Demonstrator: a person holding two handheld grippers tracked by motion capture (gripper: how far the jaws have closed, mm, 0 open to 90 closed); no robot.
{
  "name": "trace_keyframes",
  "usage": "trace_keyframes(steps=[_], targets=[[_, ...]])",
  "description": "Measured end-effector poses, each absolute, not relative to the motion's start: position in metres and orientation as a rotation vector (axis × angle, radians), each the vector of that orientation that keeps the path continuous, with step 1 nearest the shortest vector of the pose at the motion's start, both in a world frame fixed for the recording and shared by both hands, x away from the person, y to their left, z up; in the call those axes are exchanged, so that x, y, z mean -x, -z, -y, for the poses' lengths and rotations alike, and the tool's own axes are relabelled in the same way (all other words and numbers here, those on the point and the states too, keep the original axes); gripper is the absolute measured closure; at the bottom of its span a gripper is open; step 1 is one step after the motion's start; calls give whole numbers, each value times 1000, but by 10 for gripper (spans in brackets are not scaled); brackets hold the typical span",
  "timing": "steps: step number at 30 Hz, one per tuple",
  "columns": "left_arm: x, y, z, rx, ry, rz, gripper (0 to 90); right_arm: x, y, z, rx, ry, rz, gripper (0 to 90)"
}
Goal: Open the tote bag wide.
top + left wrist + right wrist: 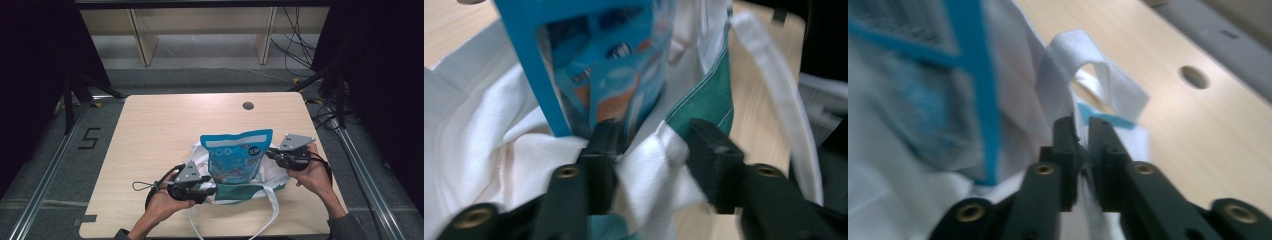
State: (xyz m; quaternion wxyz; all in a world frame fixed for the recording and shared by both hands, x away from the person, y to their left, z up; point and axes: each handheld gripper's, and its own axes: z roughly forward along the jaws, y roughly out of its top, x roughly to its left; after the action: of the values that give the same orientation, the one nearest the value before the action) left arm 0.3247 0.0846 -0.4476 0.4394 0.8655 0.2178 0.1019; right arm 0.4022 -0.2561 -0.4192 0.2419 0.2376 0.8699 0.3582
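Two forearms are seen entering from the bottom edge of the high view, each hand w/ a tool. Left tool is held at lower centre, against the near-left edge of a white tote bag; in the left gripper view its jaws are parted, w/ a bunched fold of white cloth between them, touching the left jaw; whether it's gripped can't be told. Right tool is seen right of centre, its jaws nearly closed on the bag's white fabric at its right edge; a white strap loop rises just beyond the tips. Blue snack pouch stands upright in the bag's mouth, centre of frame, between both tools, on the wooden table. Green trim is seen along the bag's edge.
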Motion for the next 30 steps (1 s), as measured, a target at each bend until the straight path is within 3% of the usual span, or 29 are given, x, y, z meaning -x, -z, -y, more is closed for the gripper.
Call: trace_keyframes(steps=[1, 4, 5, 9, 15, 19, 23, 26, 30], targets=[[-323, 452, -83, -2204, -266, -505, 690, -405, 417, 255, -662, -973, -2355, 867], [-315, 479, -72, -2377, -330, -422, 755, -424, 414, 256, -754, -998, -2279, 882], [-313, 487, -69, -2365, -293, -440, 768, -432, 415, 256, -775, -990, -2281, 883], [-312, 499, -72, -2360, -219, -490, 781, -462, 439, 248, -905, -863, -2294, 883], [-309, 501, -74, -2446, -284, -435, 783, -485, 486, 246, -984, -770, -2399, 882], [-307, 491, -75, -2383, -272, -470, 734, -483, 481, 250, -988, -804, -2381, 840], [-307, 464, -83, -2201, -226, -530, 617, -475, 456, 262, -1058, -926, -2294, 651], [-310, 449, -90, -2116, -208, -560, 542, -459, 429, 275, -1063, -1023, -2208, 570], [-335, 422, -107, -2072, -428, -669, 499, -427, 404, 283, -1032, -1169, -2234, 554]])
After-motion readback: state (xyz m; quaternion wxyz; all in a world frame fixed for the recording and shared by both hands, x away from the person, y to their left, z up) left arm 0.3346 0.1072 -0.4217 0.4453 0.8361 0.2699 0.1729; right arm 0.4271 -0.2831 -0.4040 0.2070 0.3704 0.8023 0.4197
